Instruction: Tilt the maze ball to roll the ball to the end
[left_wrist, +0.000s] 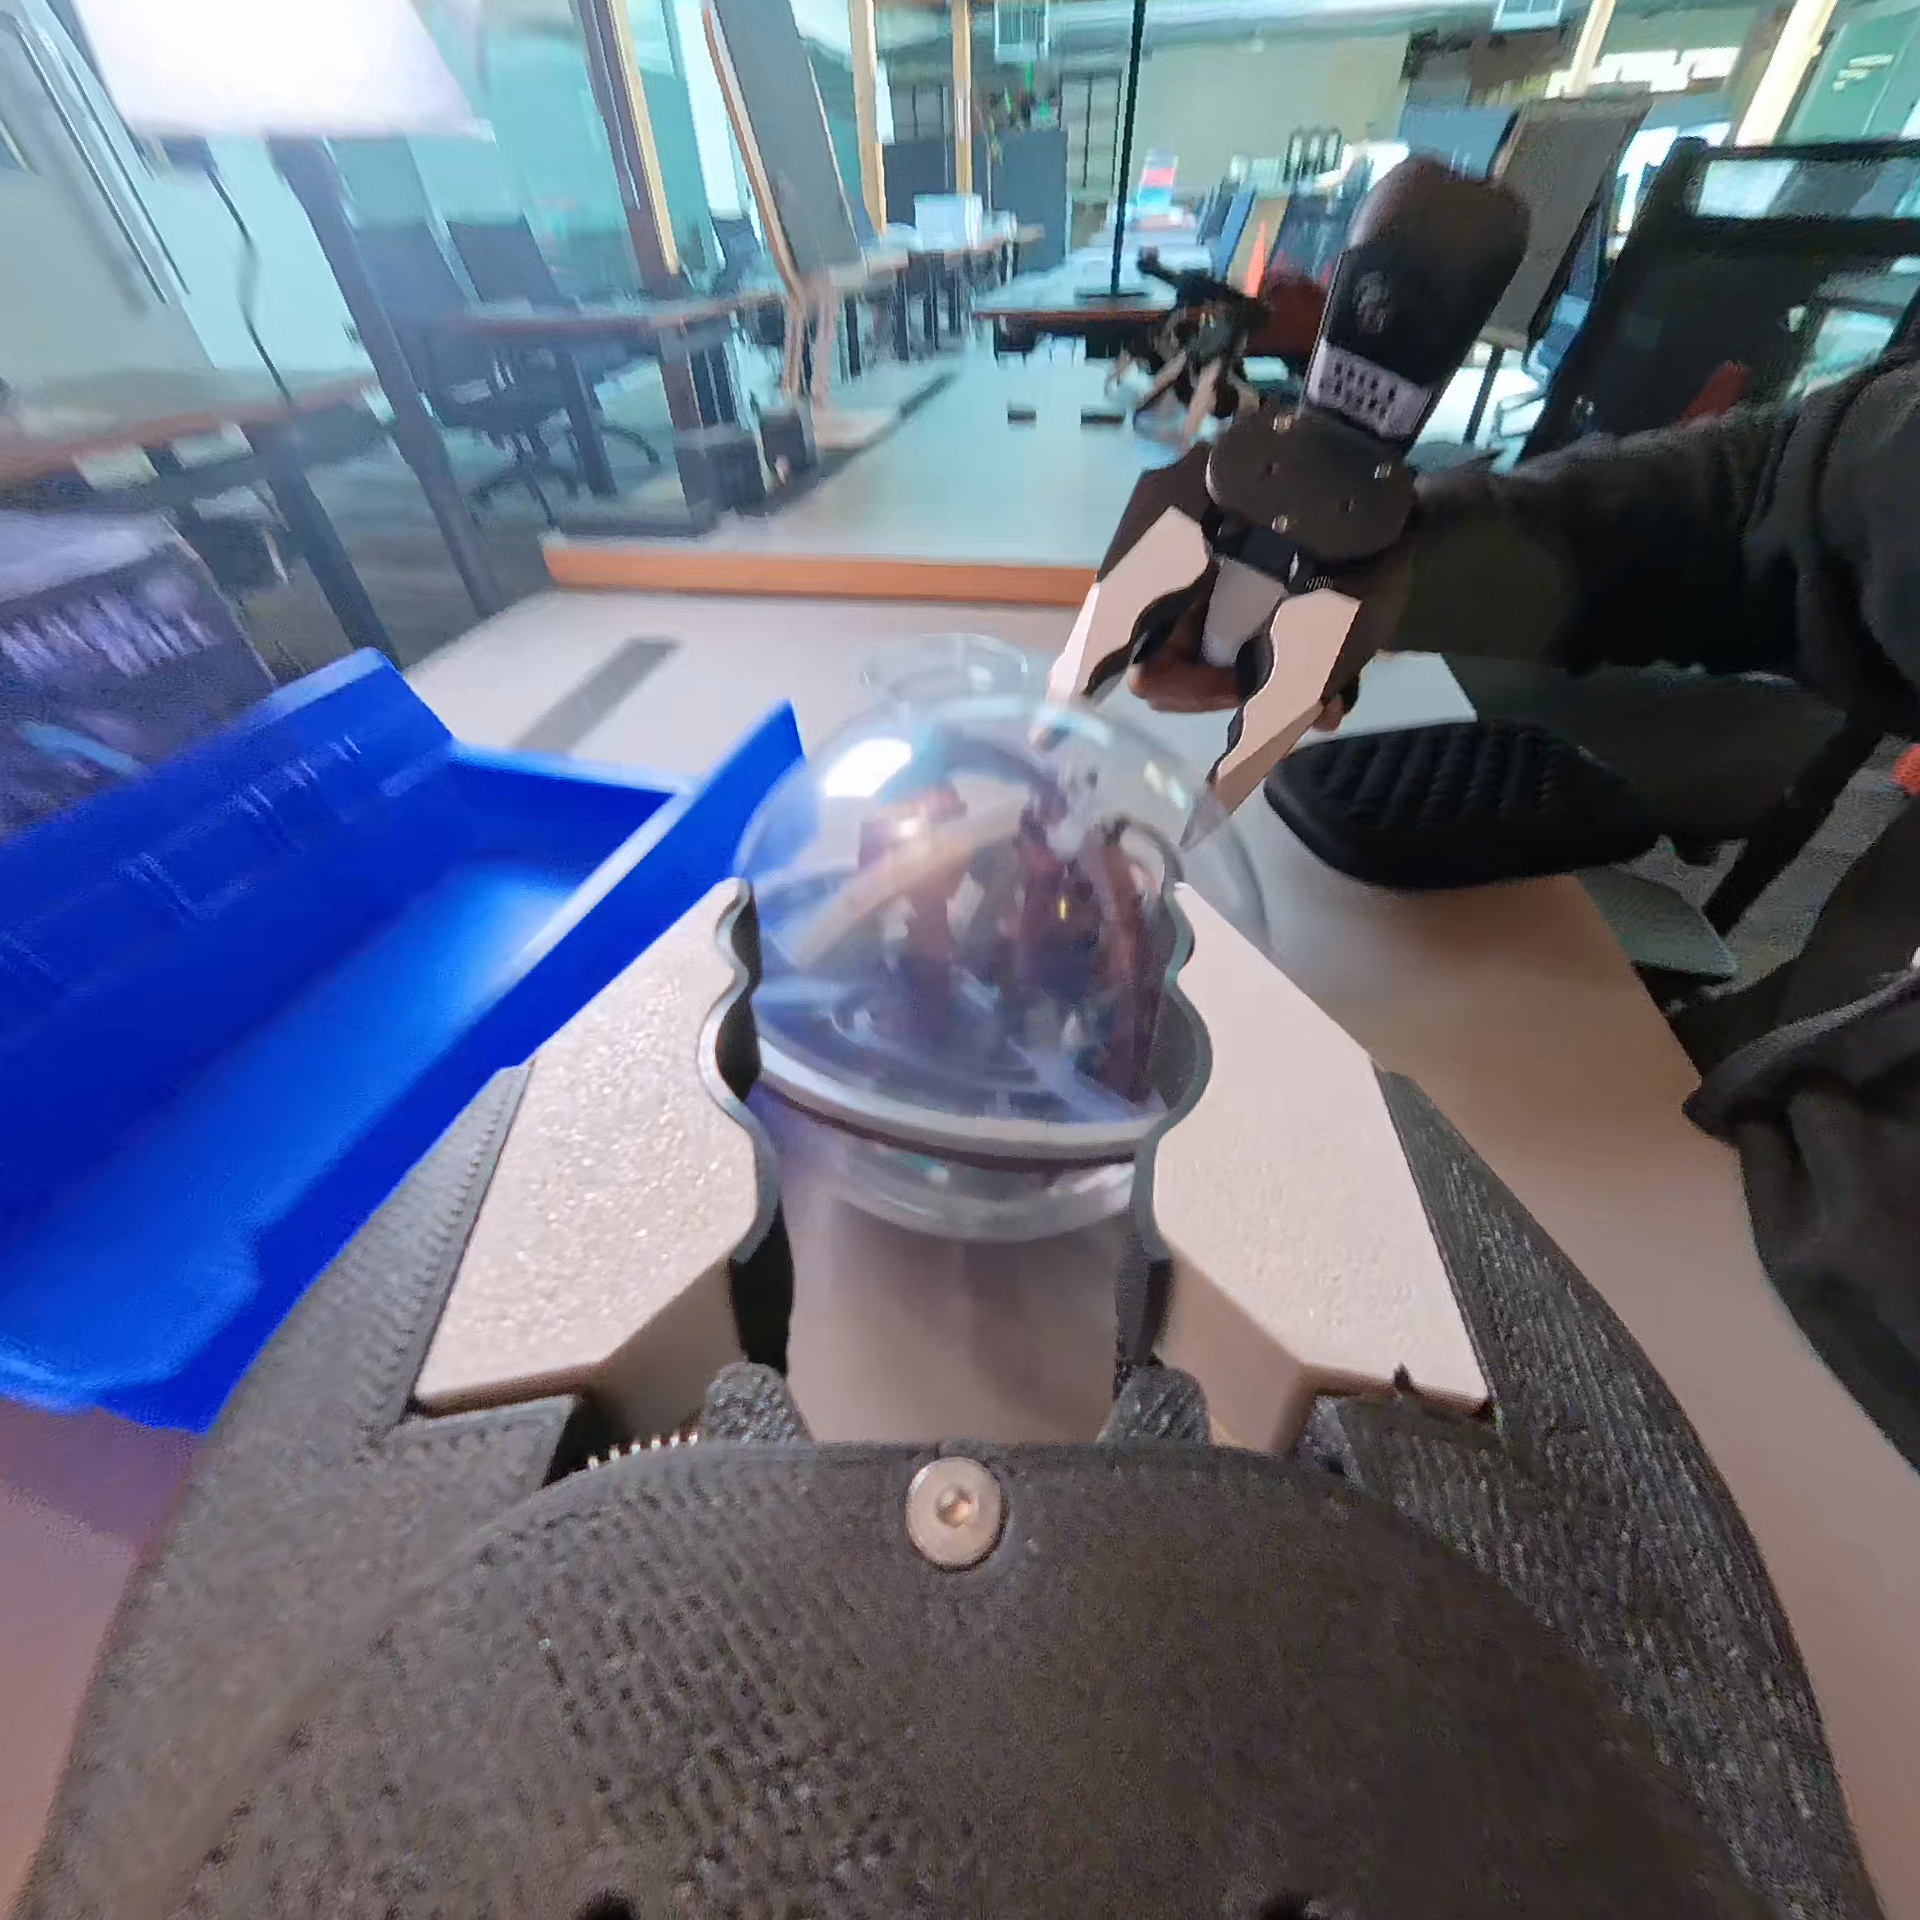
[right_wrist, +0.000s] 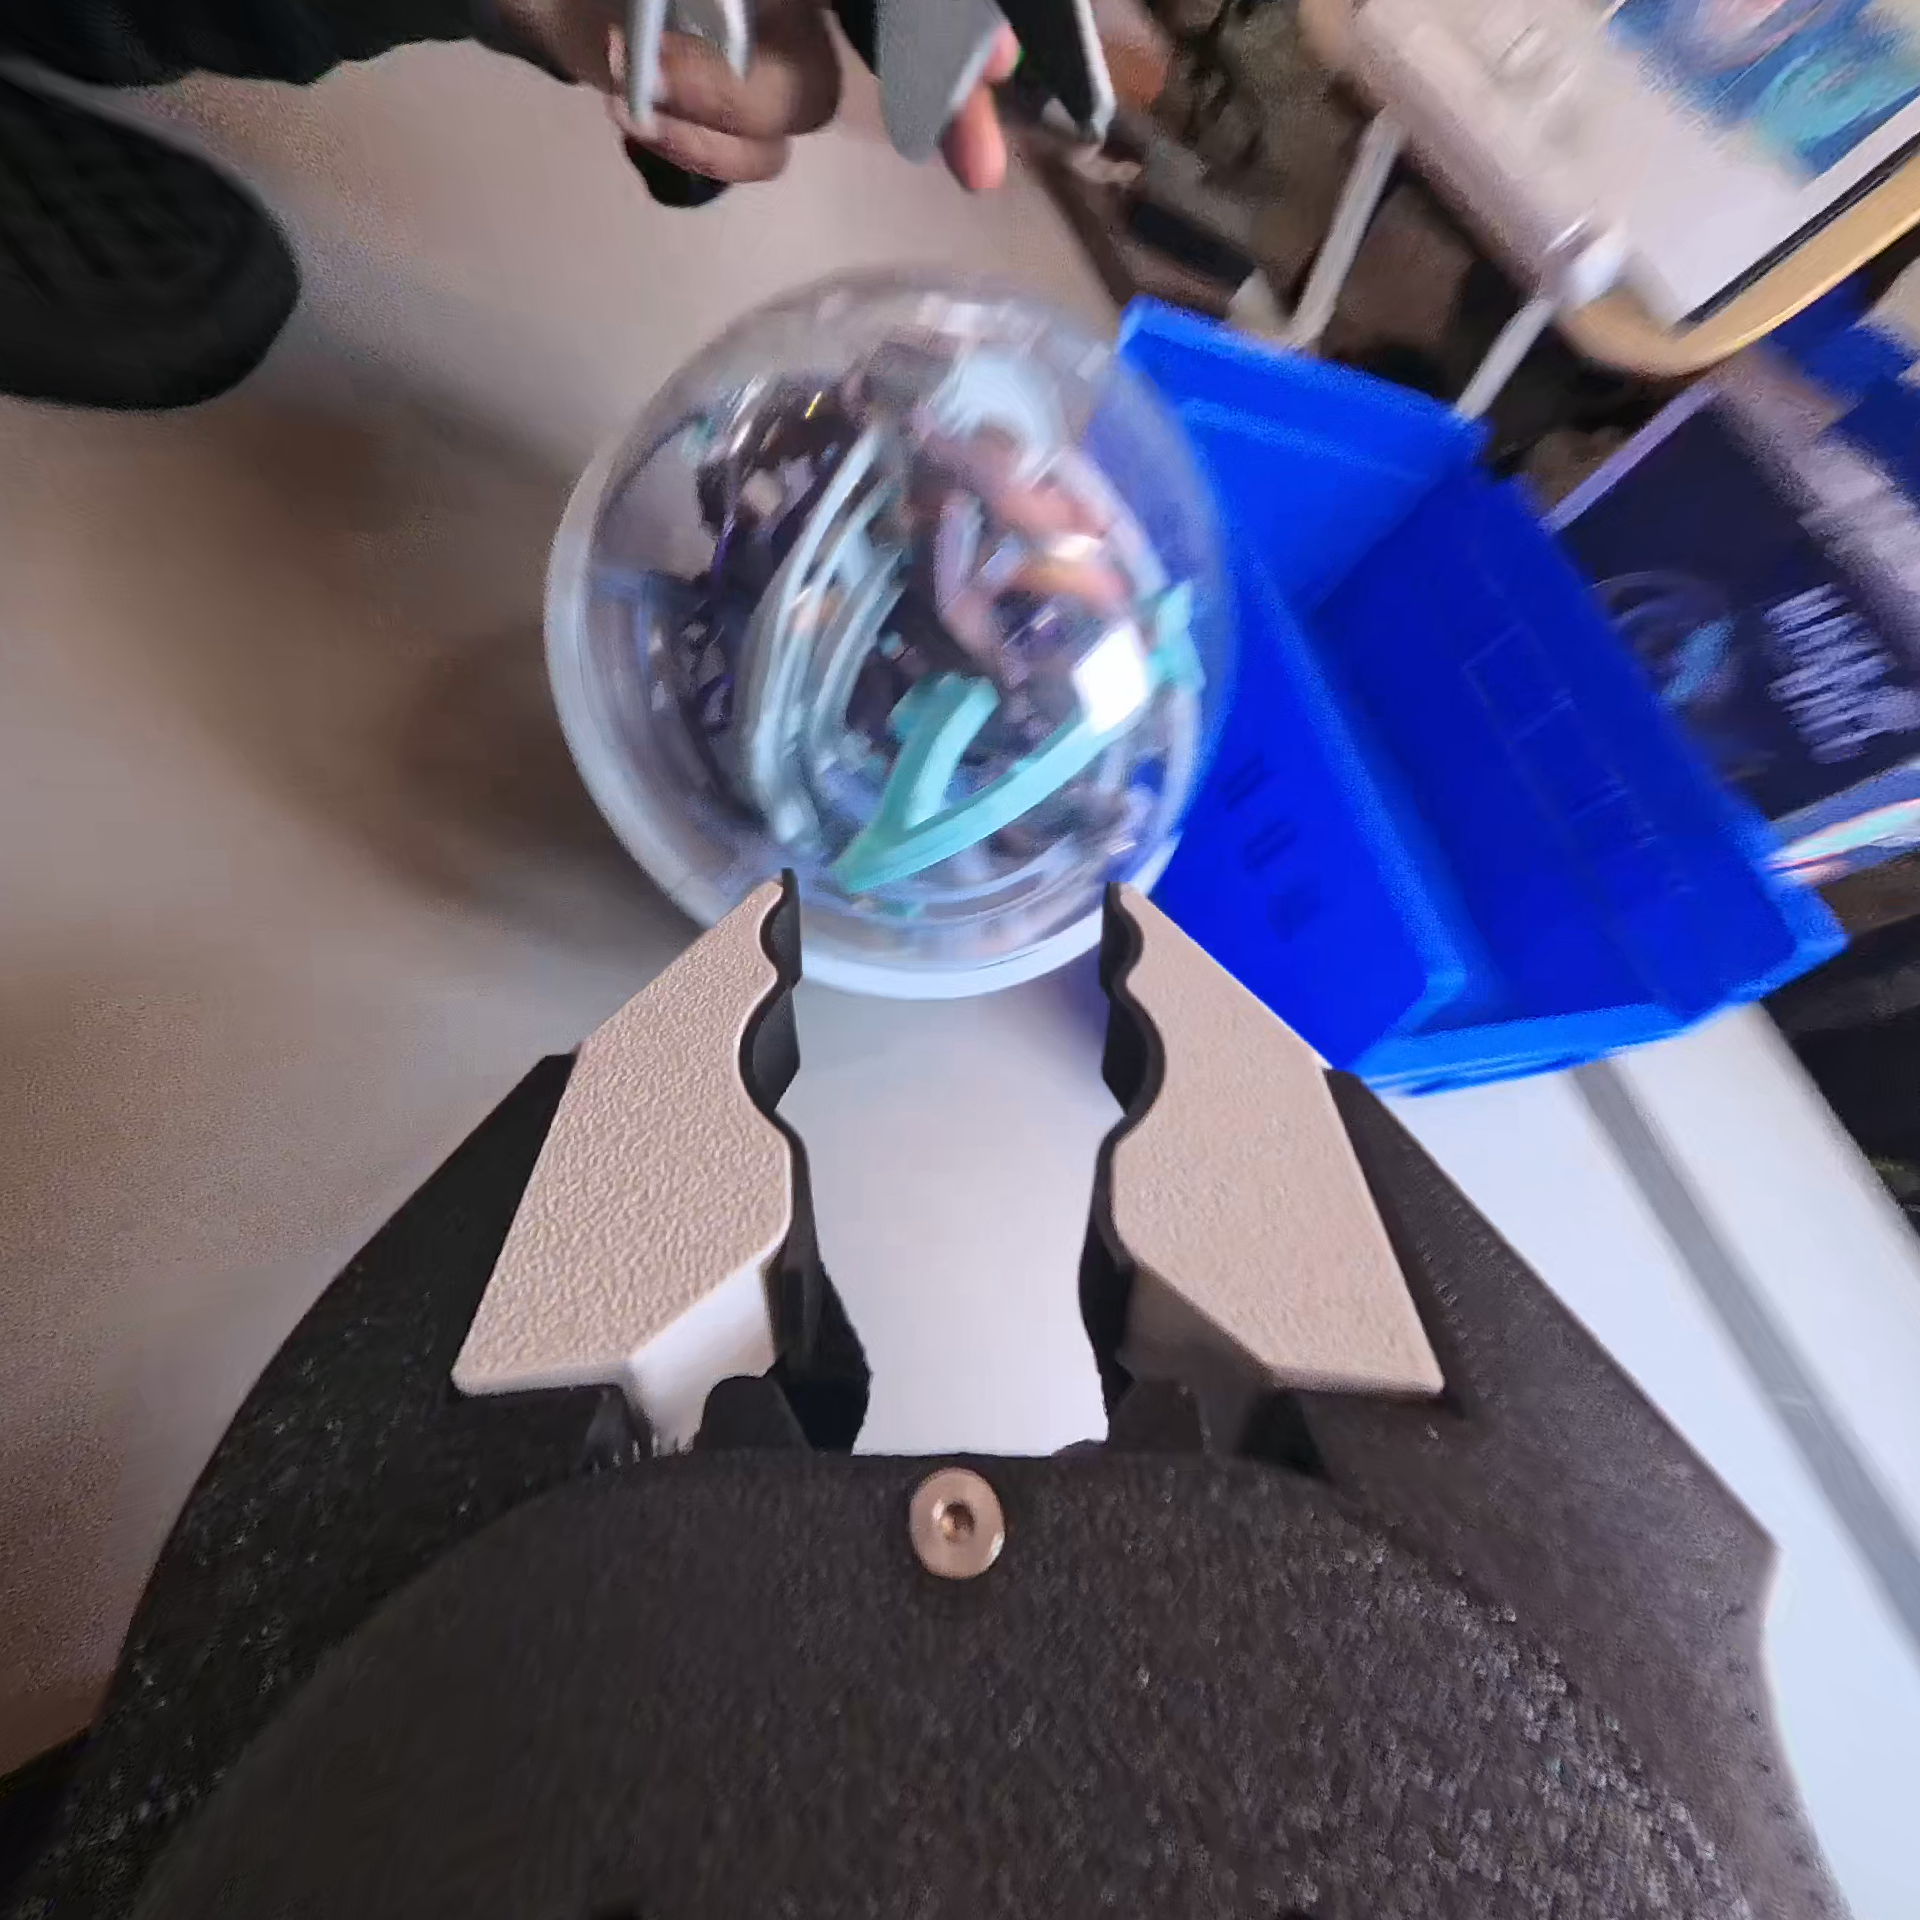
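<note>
The maze ball is a clear sphere with purple, brown and teal tracks inside. My left gripper is shut on it, the notched fingers hugging its grey rim on both sides. My right gripper comes in from the upper right, open, with its tips straddling the top of the dome. In the right wrist view the maze ball lies just beyond my open right gripper, whose fingertips touch its near edge. The small ball inside is blurred and I cannot pick it out.
A blue plastic bin stands left of the ball on the beige table; it also shows in the right wrist view. A dark printed box stands behind it. A black mesh chair seat and the person's dark sleeve are on the right.
</note>
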